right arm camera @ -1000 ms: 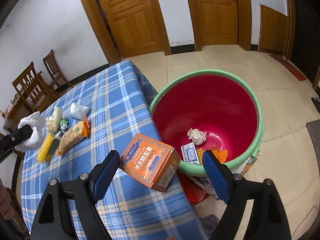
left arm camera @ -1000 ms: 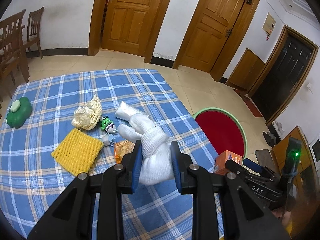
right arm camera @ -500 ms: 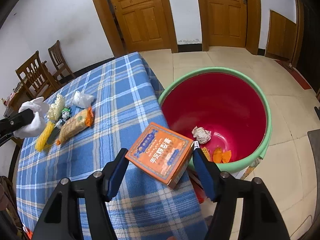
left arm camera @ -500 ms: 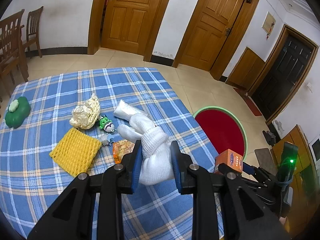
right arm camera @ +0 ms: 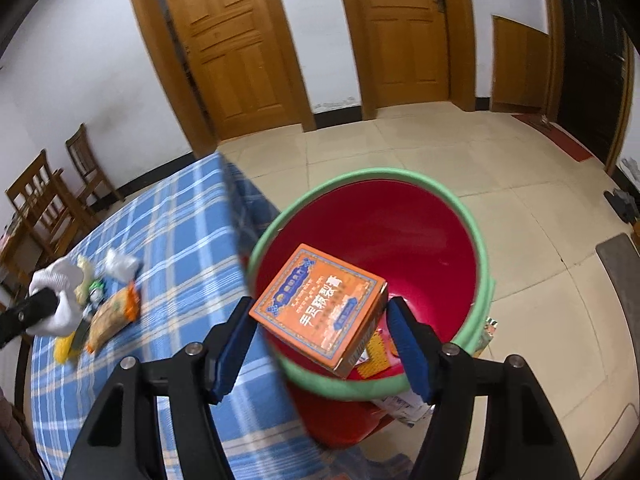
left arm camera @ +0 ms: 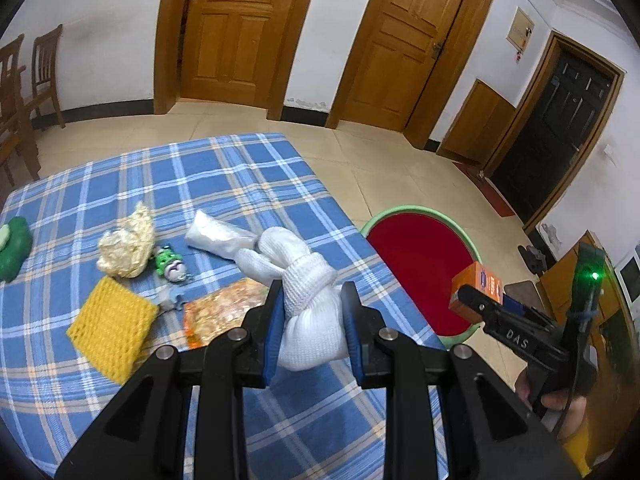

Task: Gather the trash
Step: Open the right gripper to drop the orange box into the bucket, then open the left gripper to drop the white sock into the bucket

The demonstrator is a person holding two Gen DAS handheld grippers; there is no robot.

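My left gripper (left arm camera: 312,300) is shut on a white knotted cloth bundle (left arm camera: 296,256), held above the blue checked tablecloth (left arm camera: 224,184). The bundle (right arm camera: 60,284) also shows at the left of the right wrist view. My right gripper (right arm camera: 319,308) is shut on an orange box (right arm camera: 320,304), its pads pressing the box's sides. It holds the box over the red bin with a green rim (right arm camera: 400,174), which stands on the floor by the table's edge. In the left wrist view the box (left arm camera: 478,284) hangs by the bin's rim (left arm camera: 400,210).
On the cloth lie a yellow foam net (left arm camera: 112,332), an orange snack packet (left arm camera: 224,308), a green toy (left arm camera: 170,266), a crumpled cream wrapper (left arm camera: 126,248), a clear plastic bag (left arm camera: 216,236) and a green object (left arm camera: 14,248). Wooden chairs (right arm camera: 48,204) stand beyond the table.
My right gripper closed on the orange box, lifted it off the table's edge and carried it over the bin. The left gripper drifted slightly, still holding the bundle.
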